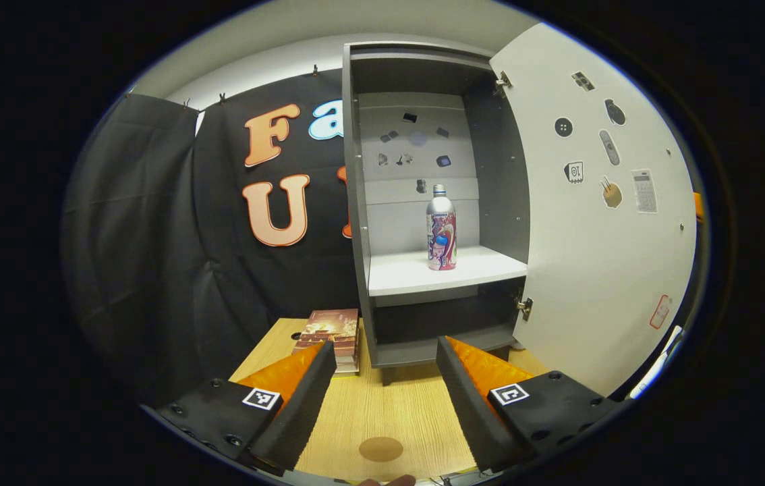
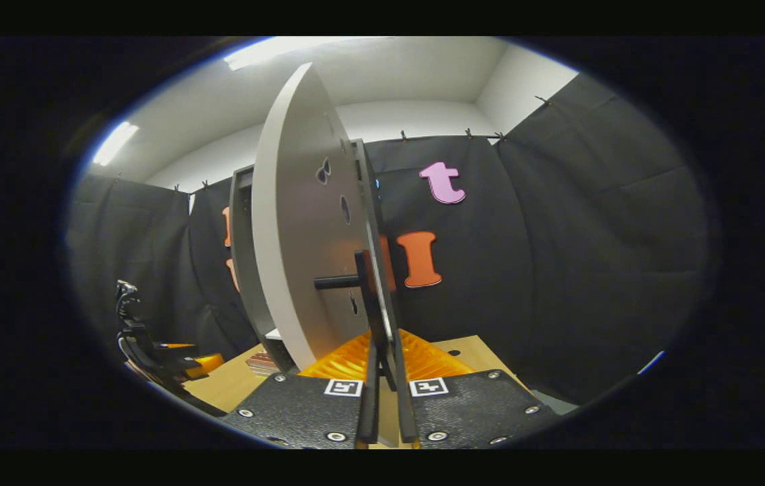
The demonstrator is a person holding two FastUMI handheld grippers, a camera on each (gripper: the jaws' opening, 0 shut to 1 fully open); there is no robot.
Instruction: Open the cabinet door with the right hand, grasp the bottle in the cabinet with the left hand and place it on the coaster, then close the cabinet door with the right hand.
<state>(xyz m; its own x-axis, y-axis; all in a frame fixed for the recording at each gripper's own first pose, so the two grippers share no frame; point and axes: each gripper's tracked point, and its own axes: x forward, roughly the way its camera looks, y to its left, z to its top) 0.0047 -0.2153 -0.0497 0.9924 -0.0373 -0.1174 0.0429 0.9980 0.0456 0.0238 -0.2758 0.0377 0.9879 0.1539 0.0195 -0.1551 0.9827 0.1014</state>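
A metal bottle (image 1: 442, 229) with a colourful label stands upright on the white shelf (image 1: 423, 273) of the grey cabinet (image 1: 355, 202). The cabinet's white door (image 1: 598, 223) is swung wide open to the right. My left gripper (image 1: 386, 349) is open over the wooden table, well short of the bottle, with nothing between its fingers. A round brown coaster (image 1: 380, 449) lies on the table just below that gripper. In the right gripper view the door (image 2: 295, 256) shows nearly edge-on, and my right gripper (image 2: 382, 368) is shut on its black bar handle (image 2: 363, 283).
A stack of books (image 1: 330, 331) lies on the wooden table (image 1: 382, 405) left of the cabinet's foot. Small stickers dot the door's inner face and the cabinet's back wall. Black cloth walls surround the booth. The left gripper (image 2: 166, 358) shows far off in the right gripper view.
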